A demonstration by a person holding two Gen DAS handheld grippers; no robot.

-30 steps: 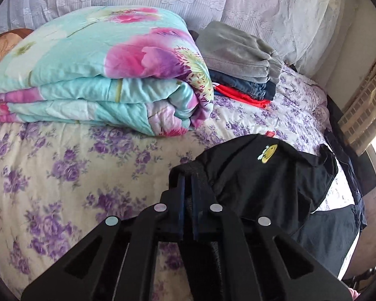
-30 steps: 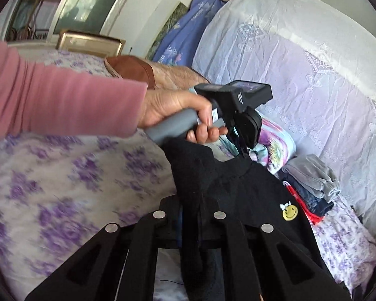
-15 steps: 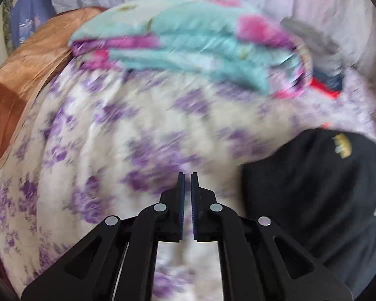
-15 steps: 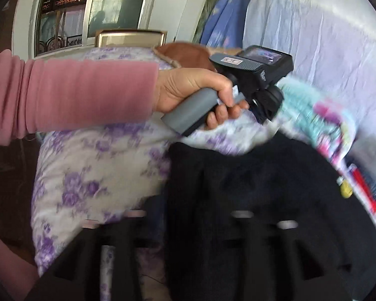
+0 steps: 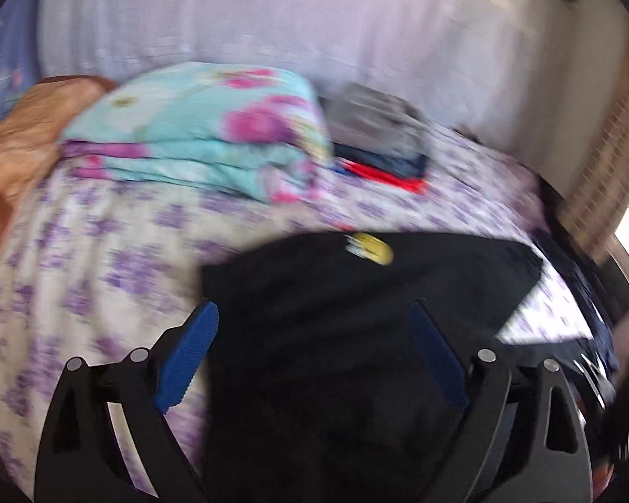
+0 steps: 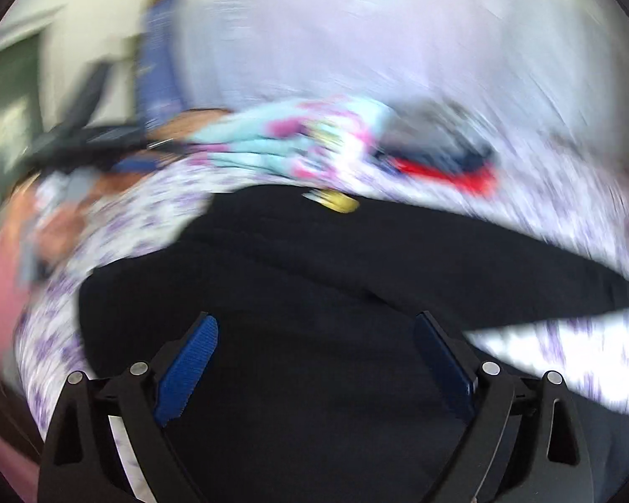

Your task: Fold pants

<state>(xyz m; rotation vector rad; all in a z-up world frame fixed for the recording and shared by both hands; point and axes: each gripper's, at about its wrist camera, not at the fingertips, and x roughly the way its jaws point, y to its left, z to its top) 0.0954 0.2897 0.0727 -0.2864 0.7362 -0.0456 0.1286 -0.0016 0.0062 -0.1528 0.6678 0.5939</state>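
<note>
Left gripper [image 5: 314, 352] wide open over pants [image 5: 356, 306], holding nothing. Right gripper [image 6: 316, 360] same, wide open, empty. Pants flat on bed [image 5: 105, 243]. Beyond pants: quilt [image 5: 197, 134]; clothes stack [image 5: 377, 142] right of quilt.

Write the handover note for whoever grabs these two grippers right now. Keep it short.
Left gripper: open, holds nothing, over the near part of the black pants.
Right gripper: open, holds nothing, also over the pants.
Pants: lying on the floral bedsheet, yellow patch on the far edge, facing up. They look folded over at least once; both views are blurred, so the edges are hard to judge.
Behind them: a folded floral quilt and a stack of folded clothes.
Left to do: check the fold, probably fold once more, perhaps then move the pants to the stack.
</note>
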